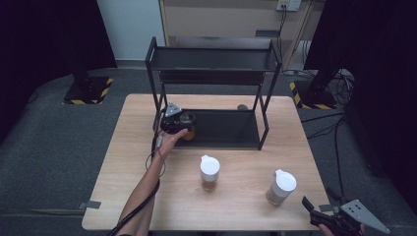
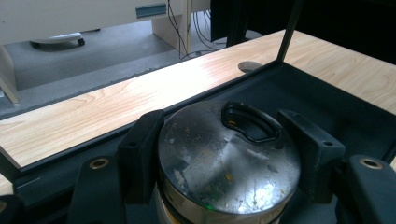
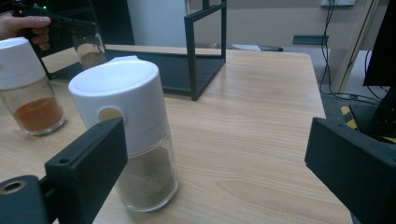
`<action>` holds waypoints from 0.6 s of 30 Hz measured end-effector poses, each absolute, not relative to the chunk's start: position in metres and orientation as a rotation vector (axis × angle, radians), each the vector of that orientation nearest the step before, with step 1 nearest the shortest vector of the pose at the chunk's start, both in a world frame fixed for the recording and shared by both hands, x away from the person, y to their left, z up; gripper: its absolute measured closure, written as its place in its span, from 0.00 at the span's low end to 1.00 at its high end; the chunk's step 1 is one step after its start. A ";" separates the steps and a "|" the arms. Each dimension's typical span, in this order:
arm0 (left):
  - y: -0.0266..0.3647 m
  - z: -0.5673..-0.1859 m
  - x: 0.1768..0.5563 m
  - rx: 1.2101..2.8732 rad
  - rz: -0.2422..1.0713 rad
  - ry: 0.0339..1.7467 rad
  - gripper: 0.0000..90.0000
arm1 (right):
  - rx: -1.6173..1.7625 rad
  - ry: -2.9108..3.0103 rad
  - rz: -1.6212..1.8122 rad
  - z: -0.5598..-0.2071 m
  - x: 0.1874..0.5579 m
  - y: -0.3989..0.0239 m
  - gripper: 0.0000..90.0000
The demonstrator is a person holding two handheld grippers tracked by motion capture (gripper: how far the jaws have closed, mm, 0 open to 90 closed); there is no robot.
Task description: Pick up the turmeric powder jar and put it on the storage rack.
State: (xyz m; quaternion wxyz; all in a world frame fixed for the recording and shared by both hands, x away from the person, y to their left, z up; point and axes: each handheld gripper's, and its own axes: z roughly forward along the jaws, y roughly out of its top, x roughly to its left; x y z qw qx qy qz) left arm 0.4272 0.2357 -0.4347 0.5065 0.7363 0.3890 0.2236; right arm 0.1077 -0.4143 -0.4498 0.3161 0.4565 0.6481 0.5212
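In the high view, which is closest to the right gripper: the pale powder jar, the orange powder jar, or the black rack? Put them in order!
From the right gripper:
1. Pale powder jar, just to its left.
2. Orange powder jar, mid-table.
3. Black rack, at the table's far side.

table (image 1: 236, 196): pale wood grain, smooth
rack (image 1: 214, 129): matt black metal
jar lid between left fingers (image 2: 140, 154): scuffed shiny metal
two jars (image 3: 140, 140): clear glass, glossy white plastic caps
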 end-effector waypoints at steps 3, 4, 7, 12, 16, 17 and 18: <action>0.236 -0.436 0.427 1.766 0.536 0.945 0.38 | 1.202 1.706 1.372 -0.450 0.108 -0.414 0.07; 0.236 -0.437 0.427 1.763 0.534 0.947 0.38 | 1.201 1.706 1.373 -0.450 0.108 -0.414 0.07; 0.238 -0.439 0.426 1.746 0.528 0.958 0.38 | 1.202 1.708 1.373 -0.450 0.108 -0.414 0.07; 0.238 -0.440 0.426 1.742 0.531 0.961 0.38 | 1.199 1.708 1.373 -0.450 0.107 -0.414 0.07; 0.237 -0.441 0.425 1.737 0.536 0.962 0.38 | 1.200 1.708 1.373 -0.450 0.107 -0.414 0.07; 0.236 -0.442 0.425 1.736 0.539 0.963 0.37 | 1.199 1.708 1.373 -0.450 0.107 -0.414 0.07; 0.236 -0.441 0.425 1.736 0.538 0.964 0.36 | 1.199 1.708 1.373 -0.450 0.107 -0.414 0.07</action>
